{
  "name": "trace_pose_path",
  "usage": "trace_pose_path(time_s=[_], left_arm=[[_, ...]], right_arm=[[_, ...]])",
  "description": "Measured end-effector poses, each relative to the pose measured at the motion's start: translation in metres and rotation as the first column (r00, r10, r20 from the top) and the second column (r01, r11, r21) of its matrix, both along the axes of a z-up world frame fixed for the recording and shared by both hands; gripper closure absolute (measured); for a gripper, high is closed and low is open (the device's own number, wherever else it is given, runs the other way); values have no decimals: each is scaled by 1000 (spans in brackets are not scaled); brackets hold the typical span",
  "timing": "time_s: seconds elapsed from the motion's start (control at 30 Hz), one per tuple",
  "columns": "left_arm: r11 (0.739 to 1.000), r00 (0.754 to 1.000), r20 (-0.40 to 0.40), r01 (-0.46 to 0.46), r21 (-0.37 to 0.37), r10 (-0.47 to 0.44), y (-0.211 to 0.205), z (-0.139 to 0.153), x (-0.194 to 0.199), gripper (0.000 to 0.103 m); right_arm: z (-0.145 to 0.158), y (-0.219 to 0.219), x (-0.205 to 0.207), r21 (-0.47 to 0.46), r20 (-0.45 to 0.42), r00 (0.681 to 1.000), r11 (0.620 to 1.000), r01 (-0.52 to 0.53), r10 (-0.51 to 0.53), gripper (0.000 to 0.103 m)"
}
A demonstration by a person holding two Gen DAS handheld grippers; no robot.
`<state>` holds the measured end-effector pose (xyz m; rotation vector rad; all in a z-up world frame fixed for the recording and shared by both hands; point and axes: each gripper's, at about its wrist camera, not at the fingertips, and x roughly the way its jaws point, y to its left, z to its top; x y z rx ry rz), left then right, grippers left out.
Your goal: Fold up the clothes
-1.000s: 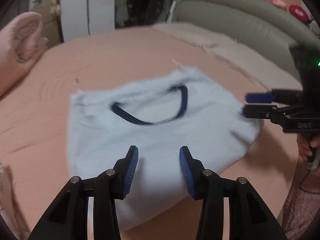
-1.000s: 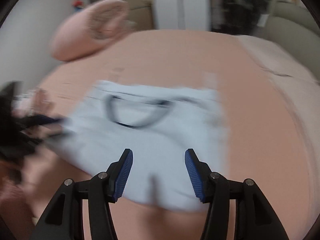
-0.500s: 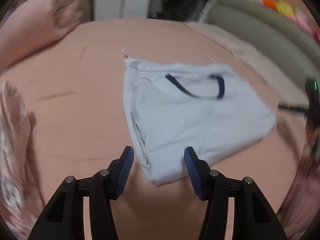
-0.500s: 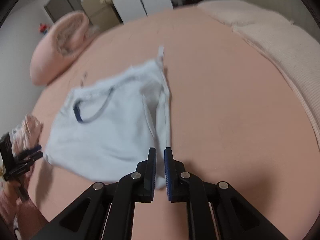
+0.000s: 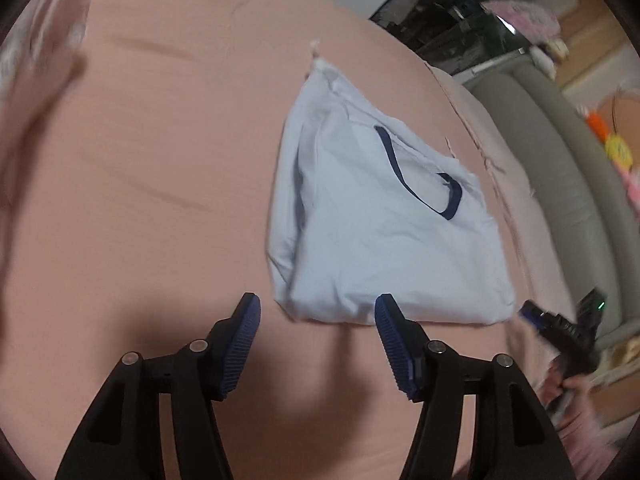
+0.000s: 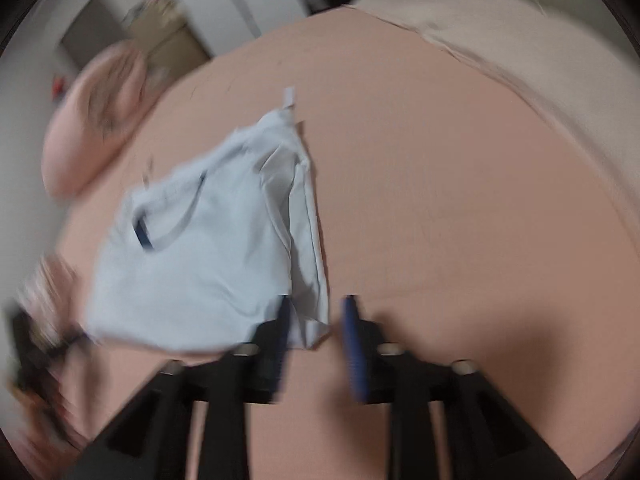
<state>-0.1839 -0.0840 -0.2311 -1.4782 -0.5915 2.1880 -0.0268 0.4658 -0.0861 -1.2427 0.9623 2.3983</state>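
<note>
On pink bed (image 5: 140,168), folded shirt (image 5: 380,240), right gripper (image 6: 316,320) blurred

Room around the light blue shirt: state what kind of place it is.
Most likely a bedroom. The folded shirt lies on a wide pink bedsheet, a pink pillow sits at the far end, and a padded grey-green headboard runs alongside.

A bed (image 5: 152,168) with a salmon-pink sheet carries a folded light-blue T-shirt (image 5: 384,240); a pink pillow (image 6: 92,128) lies at its far-left edge.
</note>
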Motion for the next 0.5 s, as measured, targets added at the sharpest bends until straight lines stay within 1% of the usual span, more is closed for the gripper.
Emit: trace_pose_path(time_s=[0.03,0.07,0.1,0.13,0.2,0.23,0.27,0.33,0.43,0.5], left_arm=[[999,1000,-1,-31,19,31,3,-3,2,38],[998,998,-10,-57,27,58,7,-3,2,35],[997,997,-22,-77,30,78,12,-4,3,34],[996,995,-32,-90,26,91,16,-4,3,34],[997,995,-63,-80,17,81,19,0,0,34],[996,994,-68,-82,22,84,19,0,-4,34],[995,994,-66,-90,29,92,20,-2,-9,34],[991,991,-65,-110,72,115,20,-3,-15,34],[988,989,-55,-129,88,134,21,-9,-25,34],[989,988,-76,-131,61,136,28,-8,-29,35]], right_arm=[[-6,1,0,-50,1,1000,999,16,-16,45],[-13,-3,-2,-77,19,1000,997,15,-14,45],[-20,-7,-4,-104,38,999,994,15,-11,45],[-25,-12,-6,-104,54,999,995,12,-6,45],[-25,-28,-9,6,70,997,1000,-12,12,44],[-24,-33,-11,37,66,998,999,-23,21,43],[-22,-35,-13,39,63,998,999,-32,30,43],[-21,-34,-13,-9,37,999,1000,-30,30,43],[-25,-37,-22,-97,-17,1000,995,-17,16,44],[-35,-35,-40,-109,-30,999,994,14,-17,52]])
